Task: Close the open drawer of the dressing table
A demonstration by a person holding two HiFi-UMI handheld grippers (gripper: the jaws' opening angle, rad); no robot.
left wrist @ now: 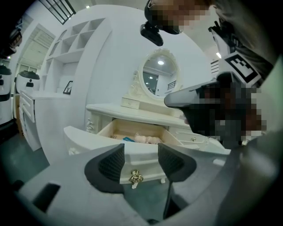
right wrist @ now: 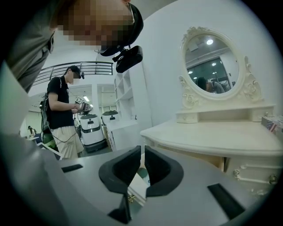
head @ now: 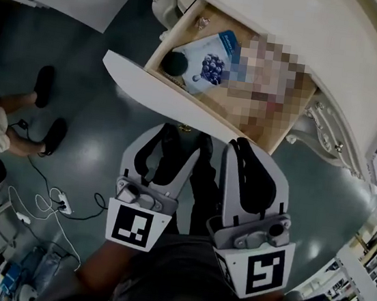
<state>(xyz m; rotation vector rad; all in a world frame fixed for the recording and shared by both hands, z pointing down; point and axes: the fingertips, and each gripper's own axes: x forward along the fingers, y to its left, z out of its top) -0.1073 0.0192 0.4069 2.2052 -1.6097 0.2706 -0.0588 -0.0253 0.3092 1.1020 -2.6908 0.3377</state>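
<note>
if pushed off-centre, could skew drawer (head: 174, 100), pulled well out of dressing table (head: 307, 31), and jam it. could also snag on brass knob (left wrist: 135, 178), framed between wide-spread empty jaws of left gripper (head: 171, 136). nothing in closed jaws of right gripper (head: 241, 146).

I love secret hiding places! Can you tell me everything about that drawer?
The drawer is creamy white with a curved front and a small gold knob. Inside it looks like pale wood. It is pulled far out of the table. In it lie a blue pack and a dark round thing; the rest is blurred.
</note>
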